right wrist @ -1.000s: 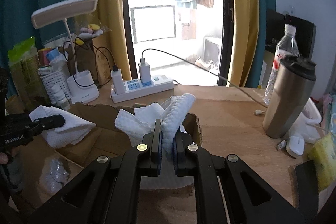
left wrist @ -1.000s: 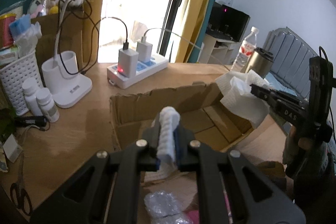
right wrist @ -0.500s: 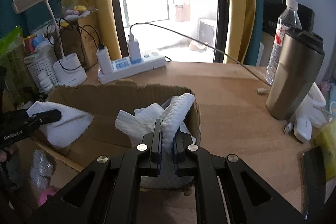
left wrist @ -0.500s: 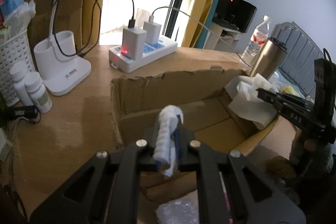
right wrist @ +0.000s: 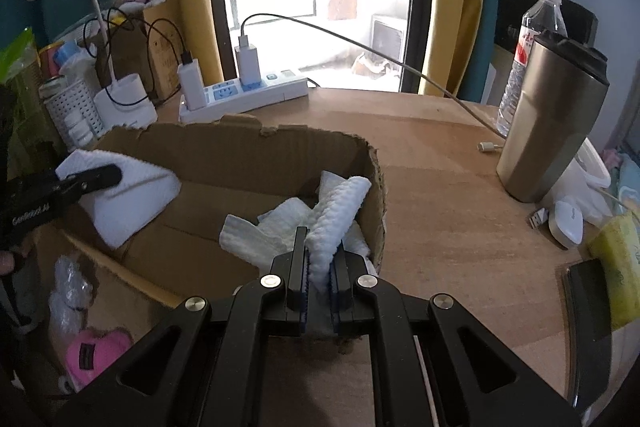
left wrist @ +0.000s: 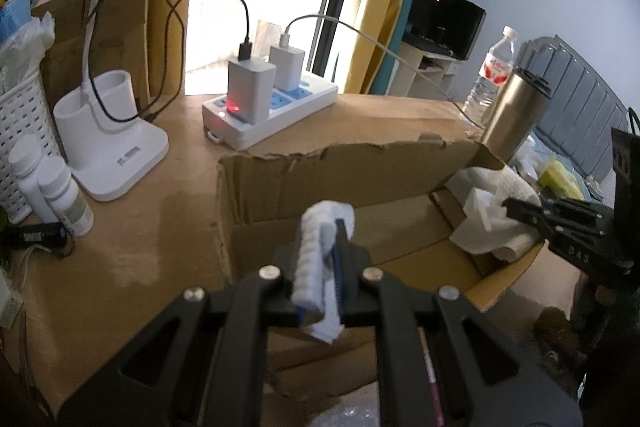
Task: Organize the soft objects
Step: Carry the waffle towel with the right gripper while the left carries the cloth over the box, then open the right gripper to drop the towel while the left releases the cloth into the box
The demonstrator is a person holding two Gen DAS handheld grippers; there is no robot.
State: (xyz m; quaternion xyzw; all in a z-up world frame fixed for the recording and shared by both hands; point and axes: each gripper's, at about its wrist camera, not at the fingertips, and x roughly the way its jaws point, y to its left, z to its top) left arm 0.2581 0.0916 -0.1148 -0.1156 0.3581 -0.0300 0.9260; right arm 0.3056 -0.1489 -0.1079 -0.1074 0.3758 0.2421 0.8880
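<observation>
Both grippers lowered two white cloths [left wrist: 320, 251] [right wrist: 336, 223] into one box [right wrist: 248, 155].

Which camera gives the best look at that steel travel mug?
The right wrist view: the steel travel mug stands close and sharp, whole from black lid to base, on the wooden table beside a water bottle. The left wrist view shows it farther off and smaller, its base hidden behind the cardboard box.
</observation>
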